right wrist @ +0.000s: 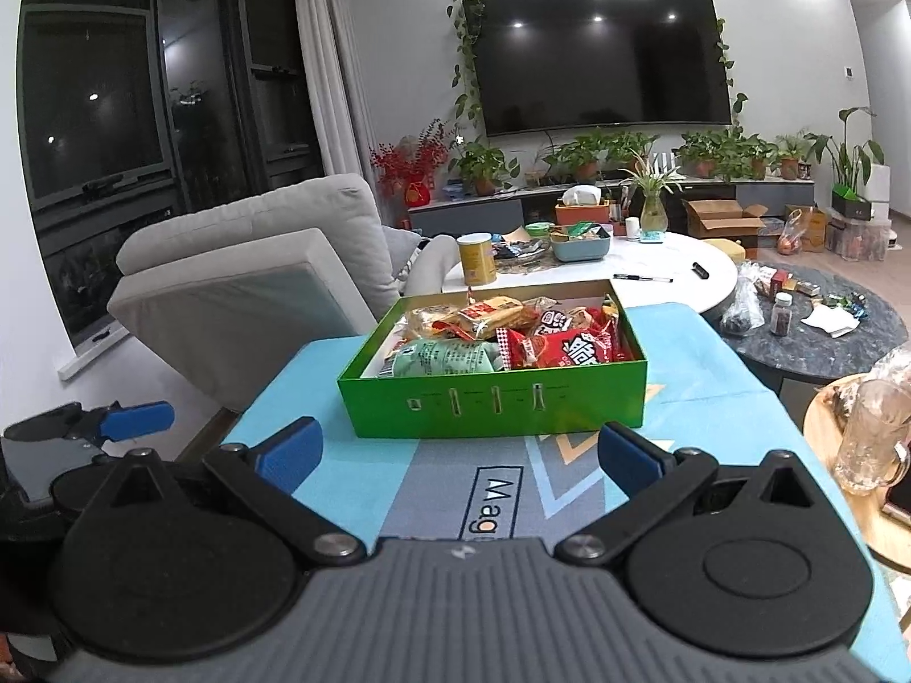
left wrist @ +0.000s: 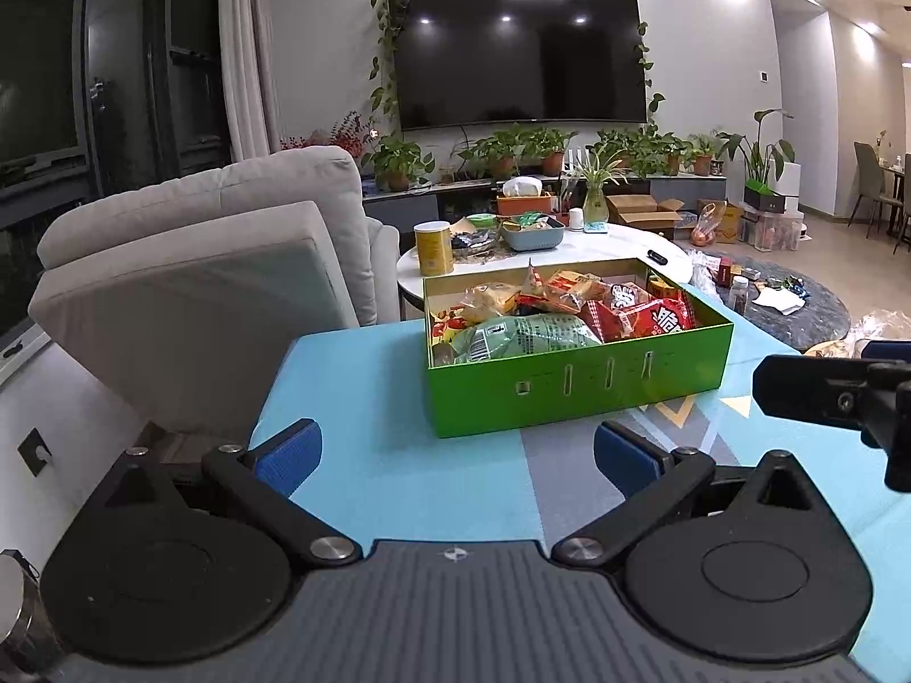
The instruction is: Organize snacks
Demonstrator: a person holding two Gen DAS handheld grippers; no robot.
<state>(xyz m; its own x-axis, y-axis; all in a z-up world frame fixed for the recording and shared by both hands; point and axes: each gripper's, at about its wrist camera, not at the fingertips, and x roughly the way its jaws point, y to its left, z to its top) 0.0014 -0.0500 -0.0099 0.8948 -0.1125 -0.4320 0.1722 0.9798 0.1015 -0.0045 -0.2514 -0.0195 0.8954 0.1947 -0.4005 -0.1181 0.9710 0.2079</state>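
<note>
While your left claw [left wrist: 452, 458] and right claw [right wrist: 458, 455] hover spread, empty, short of green box [right wrist: 501, 407], snack packets [right wrist: 512, 341] fill box, mid blue desk [left wrist: 398, 455].

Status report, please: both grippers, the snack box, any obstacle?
Left gripper open, empty. Right gripper open, empty. Green box full of snack packets, lidless, on blue mat. Path clear.

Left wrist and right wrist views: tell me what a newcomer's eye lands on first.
The bright green cardboard box stands in the middle of the blue patterned mat, heaped with red, orange and pale green snack packets. Both the left gripper and the right gripper hang open and empty before it. Behind, a large black wall television is framed by trailing vines.
</note>
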